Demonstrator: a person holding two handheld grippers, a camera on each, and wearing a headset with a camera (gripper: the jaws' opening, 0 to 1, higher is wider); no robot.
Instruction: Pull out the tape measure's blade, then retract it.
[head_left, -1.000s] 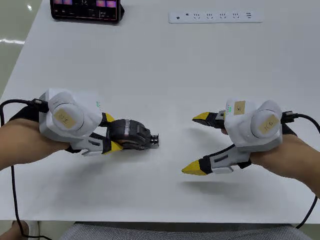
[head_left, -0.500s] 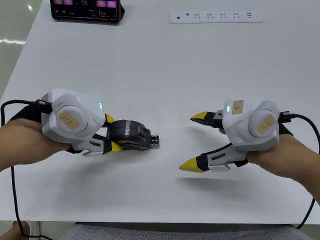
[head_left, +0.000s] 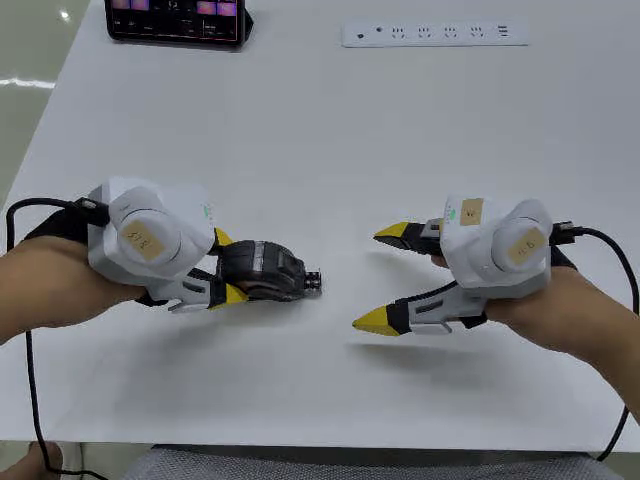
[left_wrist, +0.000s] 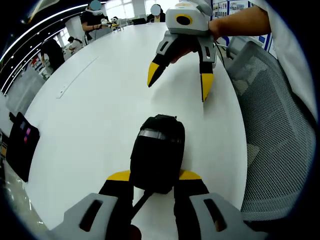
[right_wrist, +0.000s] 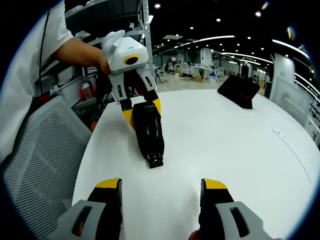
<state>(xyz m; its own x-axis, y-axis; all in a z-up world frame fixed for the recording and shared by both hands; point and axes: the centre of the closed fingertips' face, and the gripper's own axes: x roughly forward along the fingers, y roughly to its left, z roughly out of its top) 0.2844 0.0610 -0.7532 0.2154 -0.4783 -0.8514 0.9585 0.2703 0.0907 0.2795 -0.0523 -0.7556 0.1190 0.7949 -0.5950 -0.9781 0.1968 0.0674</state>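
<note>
Gleaming white, the table (head_left: 330, 150) holds the tape measure (head_left: 262, 270) under ceiling lights (right_wrist: 218, 20).

**Hardly a word I can read**

My left gripper (head_left: 227, 266) carries a tan sticker (head_left: 143, 240) on its round cap; the handwriting may be "31.2", though I would not swear to it from the head view. My right gripper (head_left: 375, 279) has two more, a top sticker (head_left: 471, 211) and a cap sticker (head_left: 524, 247), both scribbled too small to make out. The grey label (head_left: 262, 257) on the tape measure (head_left: 278, 277) is a blur. Marks on the power strip (head_left: 435, 34) and on the tablet (head_left: 180, 22) screen are beyond reading.
</note>
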